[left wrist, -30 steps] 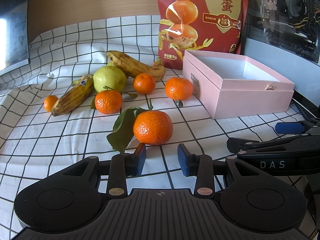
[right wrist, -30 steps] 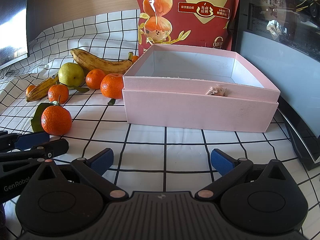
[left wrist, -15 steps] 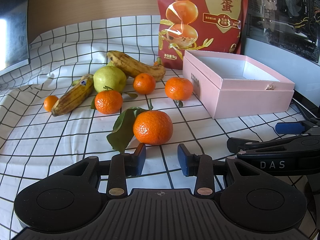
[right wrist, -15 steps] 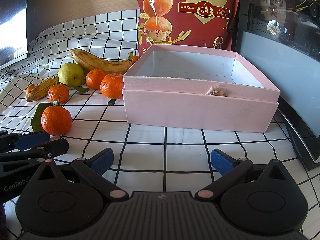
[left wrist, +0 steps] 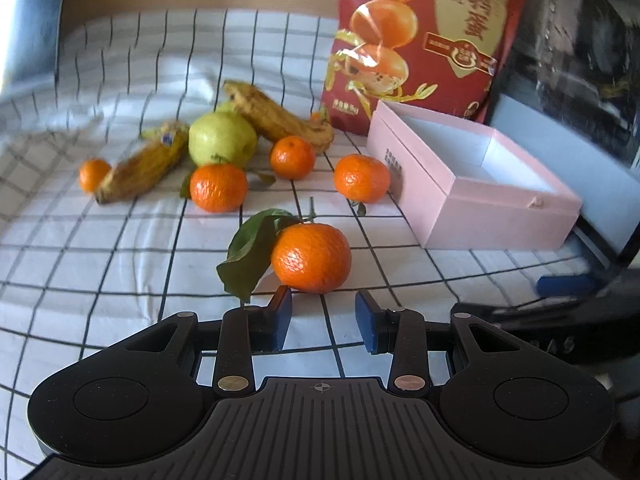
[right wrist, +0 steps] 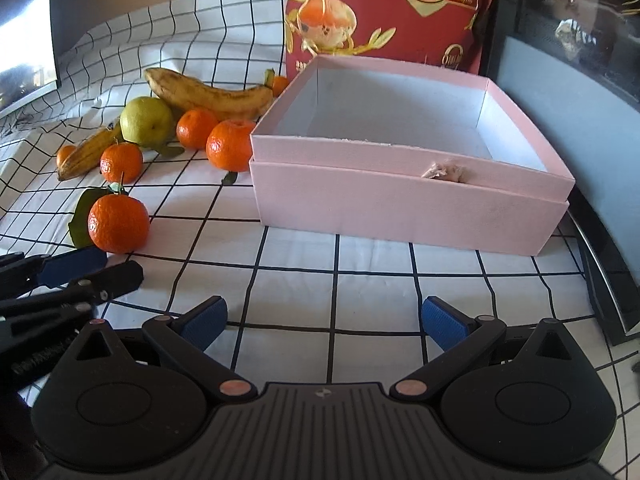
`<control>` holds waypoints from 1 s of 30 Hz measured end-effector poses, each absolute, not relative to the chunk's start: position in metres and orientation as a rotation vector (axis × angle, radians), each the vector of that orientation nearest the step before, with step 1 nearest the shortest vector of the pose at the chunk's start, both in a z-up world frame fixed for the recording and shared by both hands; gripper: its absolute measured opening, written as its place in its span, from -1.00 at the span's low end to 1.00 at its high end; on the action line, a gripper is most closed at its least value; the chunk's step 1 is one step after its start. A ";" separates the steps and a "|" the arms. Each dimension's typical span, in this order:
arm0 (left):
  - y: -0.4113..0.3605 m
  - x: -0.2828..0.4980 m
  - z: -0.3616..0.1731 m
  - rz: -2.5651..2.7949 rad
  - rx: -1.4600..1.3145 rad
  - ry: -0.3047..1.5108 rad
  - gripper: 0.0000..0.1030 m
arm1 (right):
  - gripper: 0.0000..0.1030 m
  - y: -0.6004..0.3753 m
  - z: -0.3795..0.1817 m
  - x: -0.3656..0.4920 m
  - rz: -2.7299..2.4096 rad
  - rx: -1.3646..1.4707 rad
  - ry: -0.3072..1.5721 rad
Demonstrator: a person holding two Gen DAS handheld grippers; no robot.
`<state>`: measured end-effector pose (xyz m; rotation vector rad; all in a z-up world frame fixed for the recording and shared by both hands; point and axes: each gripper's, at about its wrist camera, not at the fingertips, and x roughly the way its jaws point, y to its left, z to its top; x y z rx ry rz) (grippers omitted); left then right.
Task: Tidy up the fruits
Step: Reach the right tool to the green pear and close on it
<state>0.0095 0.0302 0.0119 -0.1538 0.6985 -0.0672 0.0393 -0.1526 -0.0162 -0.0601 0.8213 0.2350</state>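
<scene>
A leafy mandarin (left wrist: 311,258) lies on the checked cloth just beyond the tips of my left gripper (left wrist: 323,300). That gripper stands open by a narrow gap with nothing between its pads. Behind it lie more mandarins (left wrist: 218,187), a green pear (left wrist: 222,138) and two brown-spotted bananas (left wrist: 276,118). The empty pink box (right wrist: 400,204) stands ahead of my right gripper (right wrist: 324,308), which is wide open over bare cloth. From the right wrist view, the left gripper (right wrist: 72,268) sits at the lower left, beside the leafy mandarin (right wrist: 118,224).
A tall red snack bag (left wrist: 428,40) stands behind the box. Dark glass-fronted equipment (right wrist: 560,60) borders the right side, close to the box. A bright screen (right wrist: 24,64) sits at the far left. The cloth (right wrist: 360,288) is rumpled toward the back left.
Both wrist views have tilted a little and the left one is now blurred by motion. The fruit and the box lie where they were. Neither gripper has taken hold of anything.
</scene>
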 end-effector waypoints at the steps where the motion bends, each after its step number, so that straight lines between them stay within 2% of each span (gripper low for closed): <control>1: 0.033 0.013 0.015 -0.089 -0.142 0.729 -0.22 | 1.00 -0.153 -0.016 0.039 0.230 -0.059 0.825; 7: 0.045 0.016 0.027 -0.139 -0.046 0.837 -0.32 | 1.00 -0.151 -0.012 0.044 0.234 -0.069 0.868; 12: 0.070 0.007 0.058 -0.216 -0.091 0.795 -0.32 | 0.99 -0.149 -0.011 0.039 0.240 -0.081 0.892; 14: 0.088 0.011 0.073 -0.211 -0.116 0.760 -0.31 | 0.84 -0.144 -0.005 0.038 0.246 -0.081 0.909; 22: 0.182 0.054 0.090 -0.037 -0.221 0.703 -0.32 | 0.80 -0.055 0.056 0.068 0.358 -0.143 0.835; 24: 0.203 0.056 0.082 0.012 -0.278 0.688 -0.32 | 0.72 -0.011 0.064 0.082 0.401 -0.273 0.739; 26: 0.226 0.054 0.070 0.052 -0.402 0.696 -0.32 | 0.36 0.029 0.064 0.094 0.405 -0.409 0.671; 30: 0.250 0.044 0.061 0.113 -0.540 0.675 -0.32 | 0.26 0.098 0.053 0.112 0.406 -0.643 0.585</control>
